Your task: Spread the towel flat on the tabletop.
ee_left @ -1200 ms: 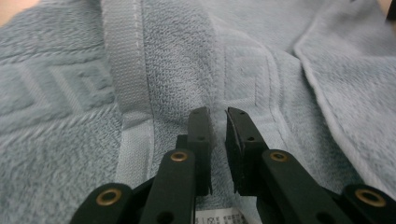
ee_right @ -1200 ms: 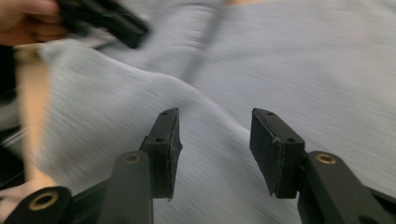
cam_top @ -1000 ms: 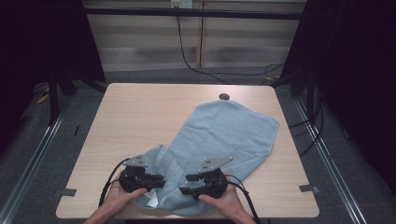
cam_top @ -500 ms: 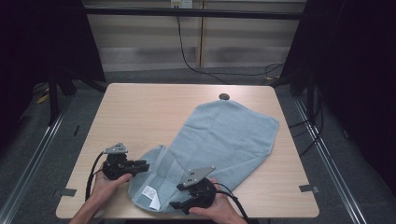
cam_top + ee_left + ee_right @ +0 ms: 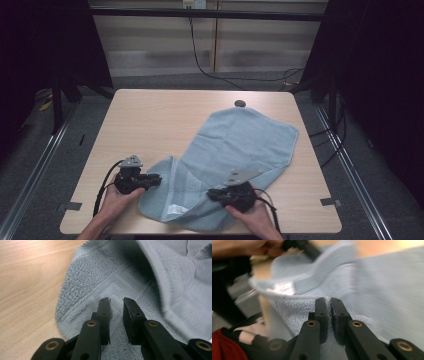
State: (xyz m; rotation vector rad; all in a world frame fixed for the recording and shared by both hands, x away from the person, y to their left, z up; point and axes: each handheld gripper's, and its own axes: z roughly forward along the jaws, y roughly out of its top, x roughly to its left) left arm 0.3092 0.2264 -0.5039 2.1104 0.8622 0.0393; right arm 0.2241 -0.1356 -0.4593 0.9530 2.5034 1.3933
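Two grippers work one light blue towel (image 5: 235,155) on the wooden table (image 5: 150,120). Towel lies diagonal, far corner just beside a small dark round thing (image 5: 240,103) at the table's far edge, near end bunched & partly folded over by the front edge; white label (image 5: 176,208) shows on the folded bit.

L gripper (image 5: 155,178), held in the left hand (image 5: 112,200), sits at the towel's near-left edge. L gripper view: jaws have just been closing, now narrow w/ a gap left, resting over the woven border band (image 5: 110,290); no cloth pinched between them as far as visible.

R gripper (image 5: 212,192), in the right hand (image 5: 255,215), lies on the near fold. R gripper view (blurred): jaws have just snapped nearly together, w/ a ridge of towel pile (image 5: 294,307) nipped between the tips.

No containers on the table.
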